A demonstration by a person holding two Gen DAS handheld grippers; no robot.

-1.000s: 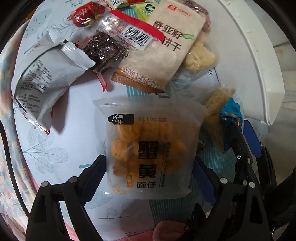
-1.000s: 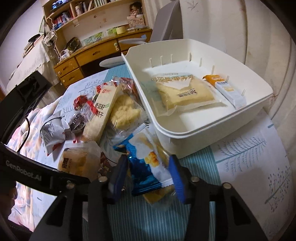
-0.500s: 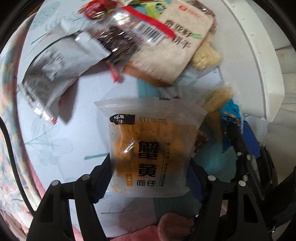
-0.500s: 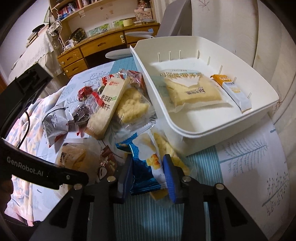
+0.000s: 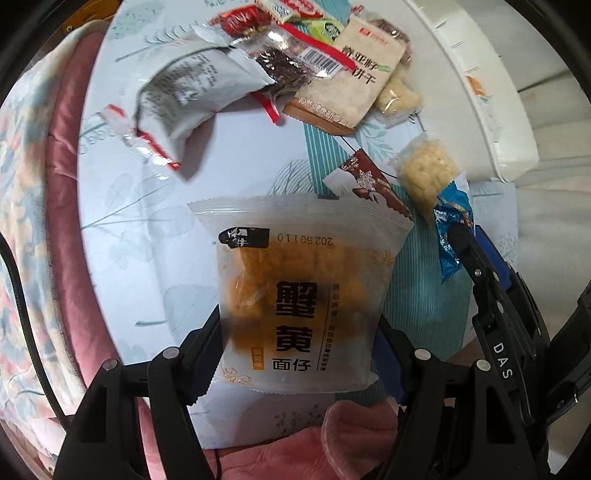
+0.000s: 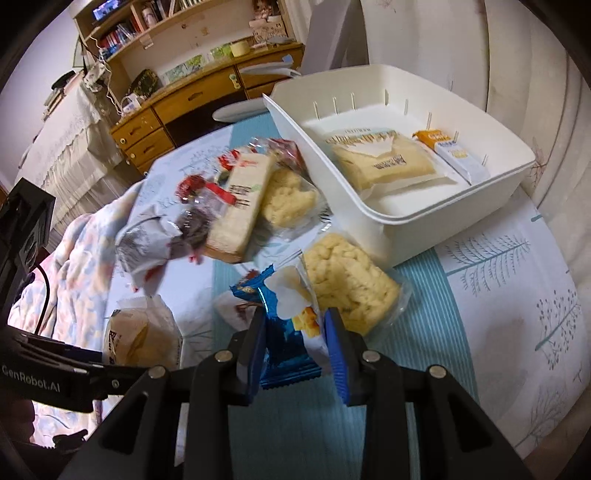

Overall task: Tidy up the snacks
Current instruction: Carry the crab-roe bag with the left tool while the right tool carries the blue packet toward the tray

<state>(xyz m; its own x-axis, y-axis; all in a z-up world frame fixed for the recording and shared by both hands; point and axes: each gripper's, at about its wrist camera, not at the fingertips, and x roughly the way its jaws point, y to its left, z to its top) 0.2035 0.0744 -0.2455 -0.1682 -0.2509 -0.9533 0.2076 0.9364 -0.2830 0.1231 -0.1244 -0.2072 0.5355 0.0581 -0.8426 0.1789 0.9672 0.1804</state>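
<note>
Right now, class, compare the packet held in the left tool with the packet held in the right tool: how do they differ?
The frosted packet in the left tool is cloudy white with big black characters and orange snack showing through; the blue packet in the right tool is shiny foil with a printed picture. The frosted packet is wide and flat; the blue packet looks narrower and crumpled. Both are sealed snacks gripped near one end.

place: home, a lived-in room | evidence: wooden drawer unit under bookshelves; floral quilt; patterned cloth over the desk of snacks
</note>
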